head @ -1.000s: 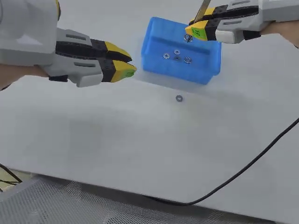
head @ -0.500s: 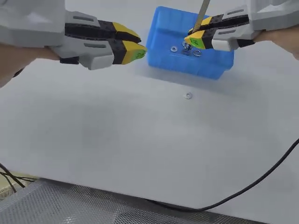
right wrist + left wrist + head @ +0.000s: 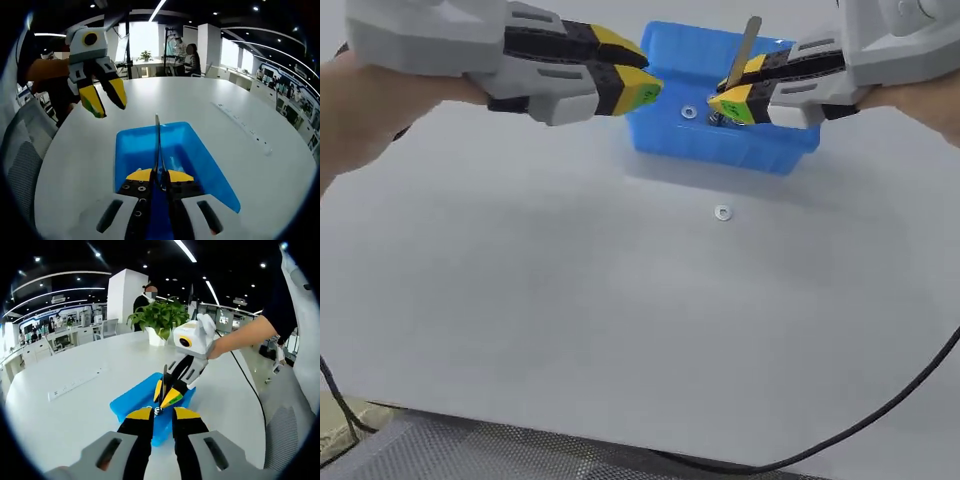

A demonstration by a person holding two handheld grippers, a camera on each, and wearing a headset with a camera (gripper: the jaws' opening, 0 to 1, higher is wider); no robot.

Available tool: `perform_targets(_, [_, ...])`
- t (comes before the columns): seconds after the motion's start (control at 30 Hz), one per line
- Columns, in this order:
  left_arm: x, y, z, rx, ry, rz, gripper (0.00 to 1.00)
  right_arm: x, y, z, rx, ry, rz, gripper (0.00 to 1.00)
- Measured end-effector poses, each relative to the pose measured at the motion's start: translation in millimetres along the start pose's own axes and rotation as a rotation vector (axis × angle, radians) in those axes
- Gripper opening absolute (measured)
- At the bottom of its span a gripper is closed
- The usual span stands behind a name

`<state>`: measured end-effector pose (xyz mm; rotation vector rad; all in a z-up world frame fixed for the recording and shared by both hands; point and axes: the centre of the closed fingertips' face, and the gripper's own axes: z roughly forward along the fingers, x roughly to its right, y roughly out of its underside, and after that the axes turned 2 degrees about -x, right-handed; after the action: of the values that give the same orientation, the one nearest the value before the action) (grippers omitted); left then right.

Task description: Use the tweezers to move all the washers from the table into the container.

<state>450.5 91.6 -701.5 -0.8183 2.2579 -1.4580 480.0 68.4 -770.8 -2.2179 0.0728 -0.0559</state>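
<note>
Blue container [image 3: 740, 150] on the far side of a white table [image 3: 570, 300]; right gripper [image 3: 730, 103] clamps tweezers [image 3: 748, 40] above it; left gripper [image 3: 645, 90] empty, jaws parted; one washer [image 3: 723, 212] lies nearer

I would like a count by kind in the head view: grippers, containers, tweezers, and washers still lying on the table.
Yellow-tipped grippers, left gripper and right gripper: 2
Blue plastic container: 1
Metal tweezers: 1
Small metal washer on the white table: 1
Total: 5

Left gripper [image 3: 648, 90] moved up to container [image 3: 740, 152]; right gripper [image 3: 726, 105] carried tweezers [image 3: 750, 40] over its middle.
</note>
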Motion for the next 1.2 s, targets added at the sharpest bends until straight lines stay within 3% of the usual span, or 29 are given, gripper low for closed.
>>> perform_targets(0.23, [3.0, -25.6, 45.5, 0.000, 0.097, 0.079, 0.23, -0.7, -0.7, -1.9, 0.001, -0.003, -0.003, 0.10])
perform_targets(0.37, [8.9, -31.8, 58.9, -0.001, 0.141, 0.105, 0.22, -1.1, -0.5, -2.4, -0.005, -0.007, -0.013, 0.10])
perform_targets(0.57, [14.6, -24.3, 63.7, -0.037, 0.192, 0.099, 0.15, -1.0, -0.2, -4.3, -0.009, -0.008, -0.010, 0.10])
perform_targets(0.9, [14.0, -13.3, 69.0, -0.090, 0.217, 0.143, 0.11, 3.4, 2.8, -3.8, -0.011, -0.013, -0.015, 0.10])
perform_targets(1.2, [14.1, -14.1, 68.6, -0.089, 0.241, 0.199, 0.08, 3.1, 2.4, -3.2, -0.015, -0.007, -0.031, 0.11])
